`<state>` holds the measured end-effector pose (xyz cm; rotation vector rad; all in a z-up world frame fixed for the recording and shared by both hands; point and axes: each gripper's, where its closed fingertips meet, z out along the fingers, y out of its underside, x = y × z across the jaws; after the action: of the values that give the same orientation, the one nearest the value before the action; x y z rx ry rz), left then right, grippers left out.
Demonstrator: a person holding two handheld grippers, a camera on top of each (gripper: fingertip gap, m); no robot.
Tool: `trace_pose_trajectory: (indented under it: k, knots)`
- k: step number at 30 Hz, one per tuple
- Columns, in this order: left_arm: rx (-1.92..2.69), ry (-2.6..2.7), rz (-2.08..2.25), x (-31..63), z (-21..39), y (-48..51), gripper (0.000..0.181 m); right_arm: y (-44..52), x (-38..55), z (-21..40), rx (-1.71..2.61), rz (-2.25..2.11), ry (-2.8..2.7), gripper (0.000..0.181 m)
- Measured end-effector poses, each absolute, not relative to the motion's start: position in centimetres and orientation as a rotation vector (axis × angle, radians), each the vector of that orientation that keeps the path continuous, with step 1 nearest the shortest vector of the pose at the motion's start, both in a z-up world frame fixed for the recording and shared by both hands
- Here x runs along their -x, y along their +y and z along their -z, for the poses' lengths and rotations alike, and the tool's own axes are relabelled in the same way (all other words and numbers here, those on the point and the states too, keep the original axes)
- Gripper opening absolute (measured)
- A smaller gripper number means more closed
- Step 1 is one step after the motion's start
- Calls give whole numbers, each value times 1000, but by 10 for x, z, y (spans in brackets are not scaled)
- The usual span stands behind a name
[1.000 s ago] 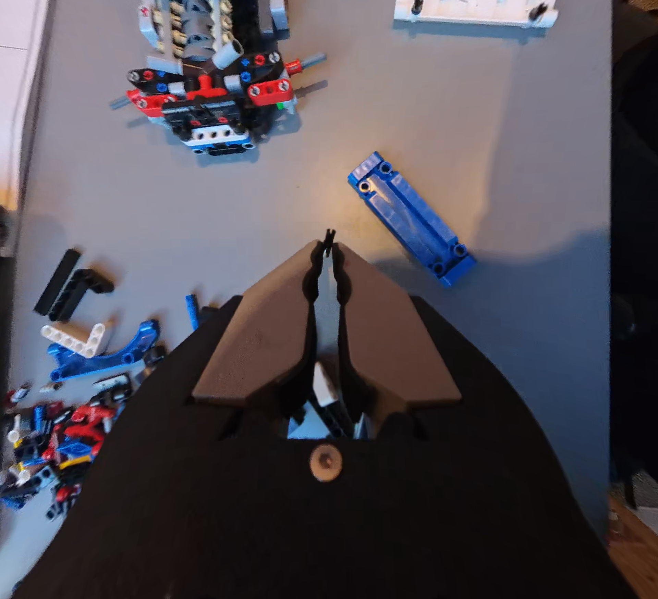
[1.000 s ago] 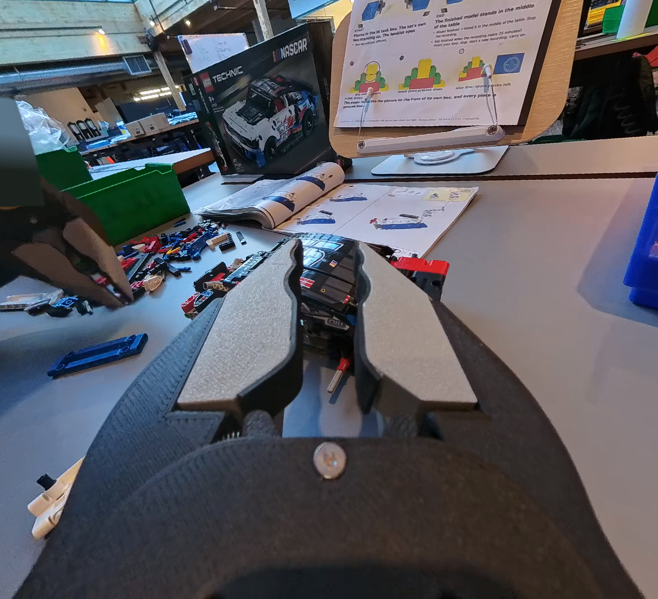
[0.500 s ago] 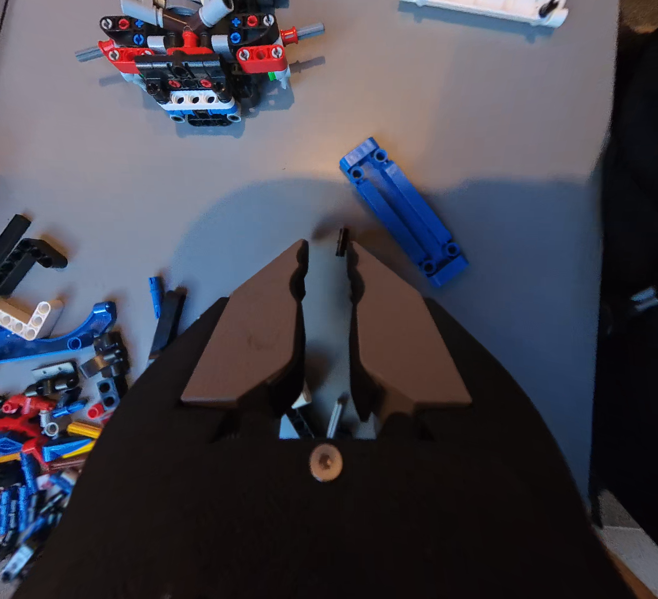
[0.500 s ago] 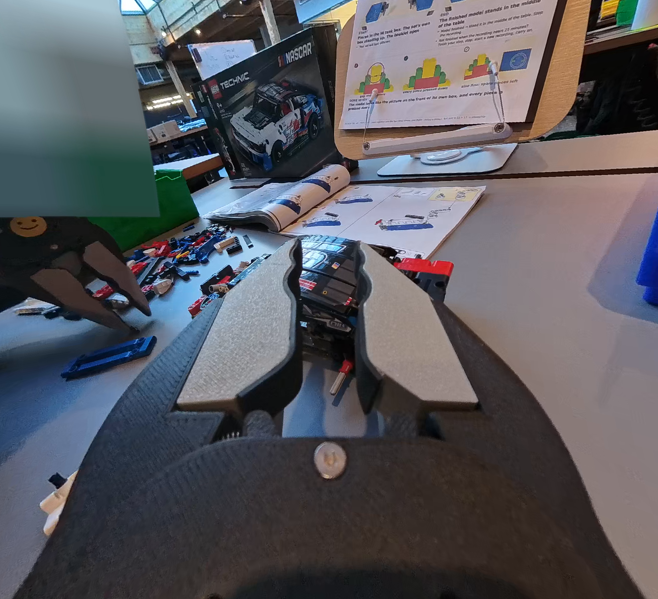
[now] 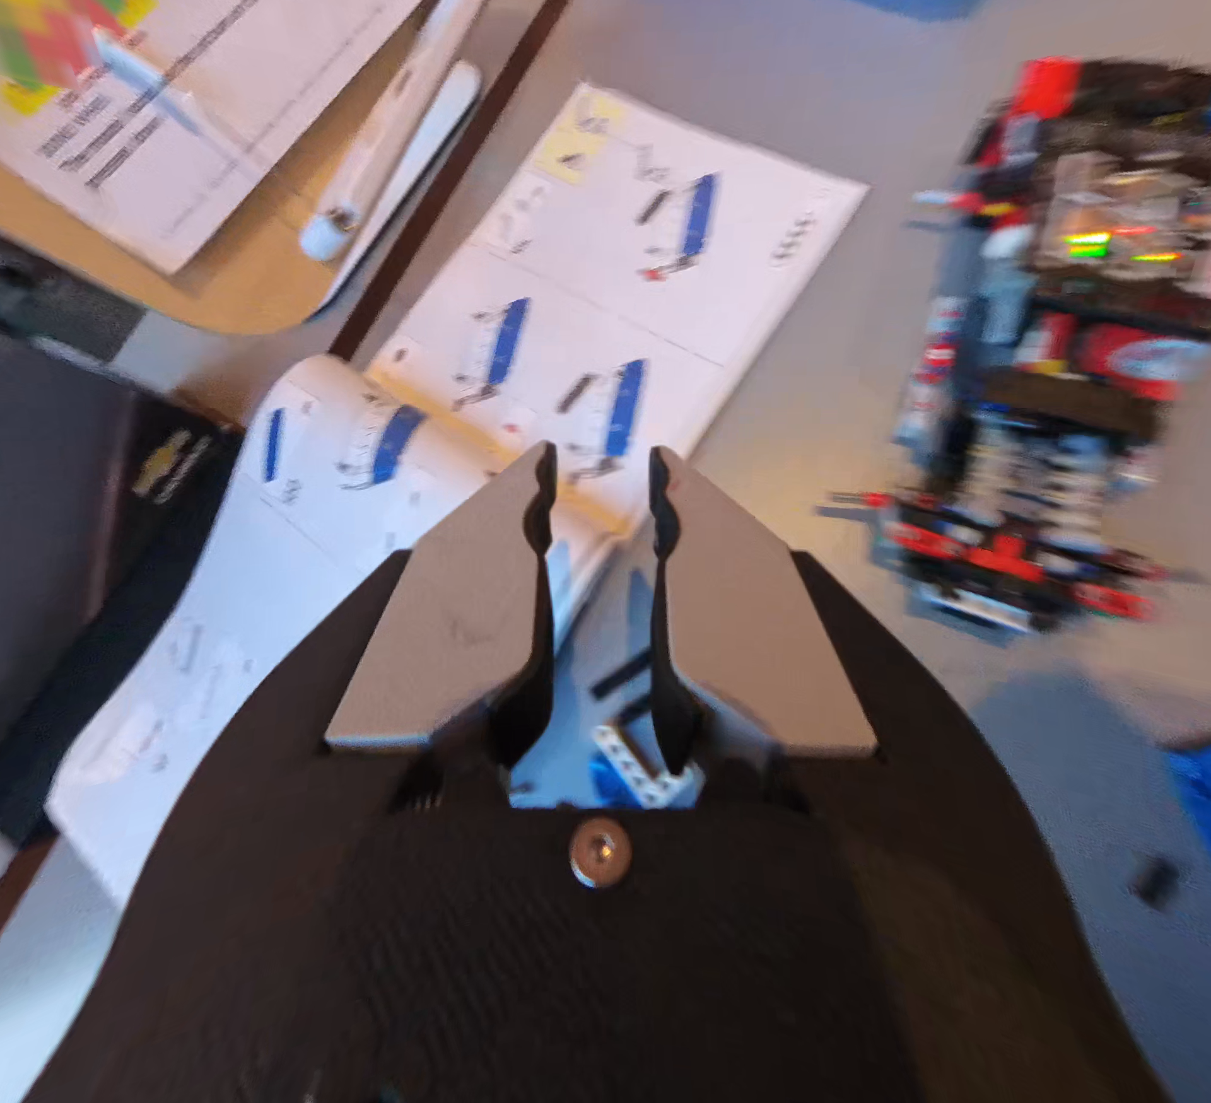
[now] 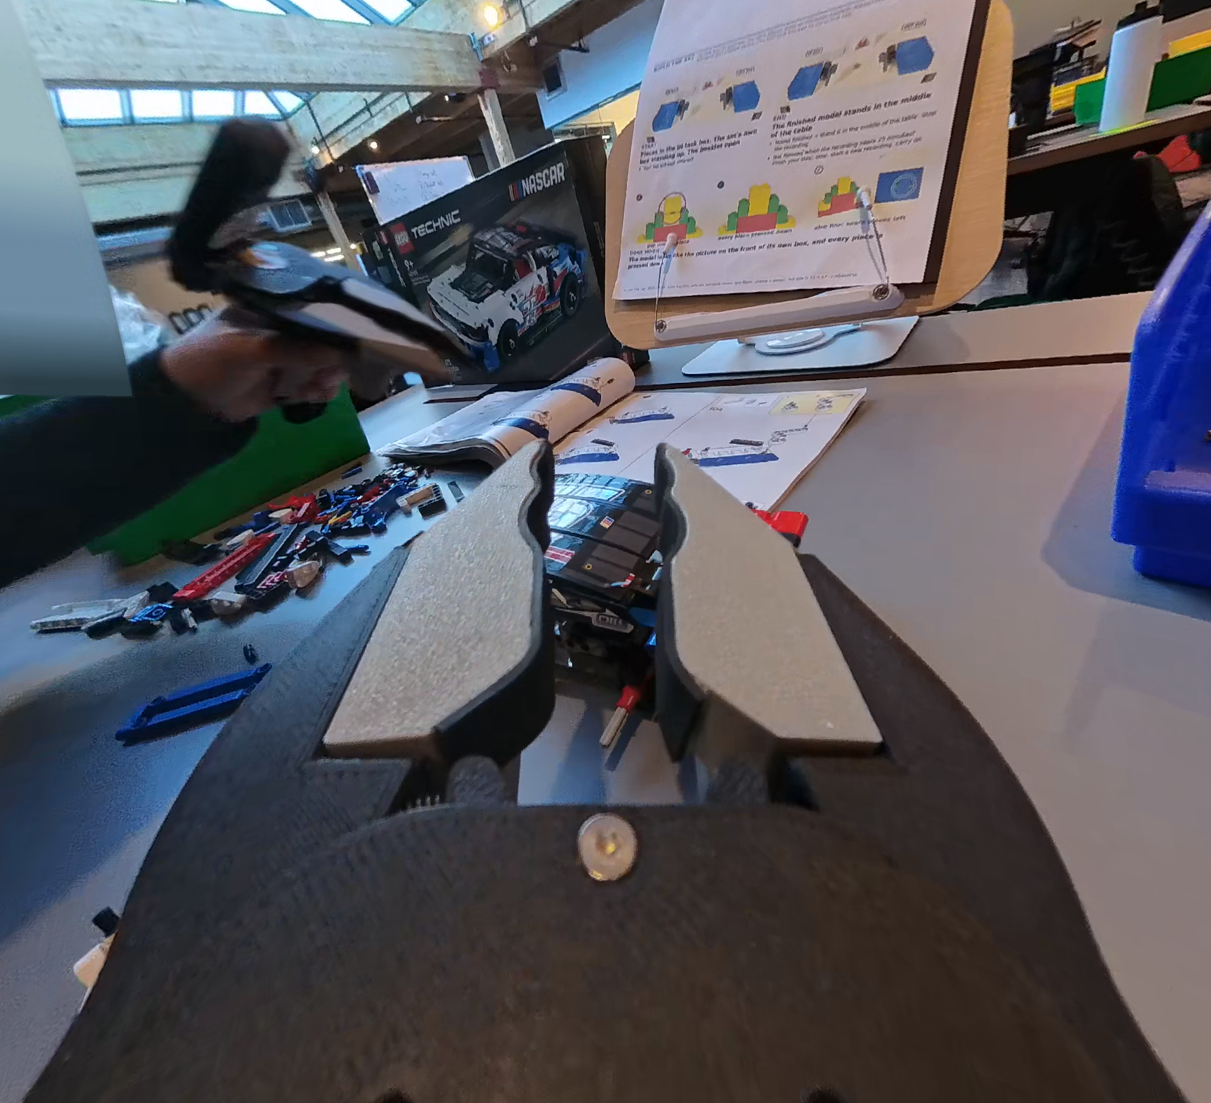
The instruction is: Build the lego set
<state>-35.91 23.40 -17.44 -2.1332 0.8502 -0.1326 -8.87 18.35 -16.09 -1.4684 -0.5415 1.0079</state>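
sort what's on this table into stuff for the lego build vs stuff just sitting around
For the build:
part-built car
open instruction booklet
loose parts pile
blue panel
set box

Just around:
green bin
blue bin
sheet stand

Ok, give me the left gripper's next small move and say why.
Probably lower the left gripper toward the long blue lego panel lying on the grey table. It is open, empty and raised above the open instruction booklet, whose page shows a blue panel. The right gripper is also open, just before the part-built car.
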Motion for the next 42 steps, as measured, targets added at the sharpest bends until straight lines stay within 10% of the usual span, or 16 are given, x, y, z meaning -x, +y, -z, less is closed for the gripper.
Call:
trace_pose_trajectory:
  k: [15,29,42]
  knots:
    - [2482,826,17,484,240,285,20,199,115,75,1491,-897,-845,26]
    - [2518,1030,-153,527,279,255,0,322,299,275,2053,-270,-2061,1]
    - [2594,1267,-91,563,280,238,0,325,287,284,2038,-186,-2307,0]
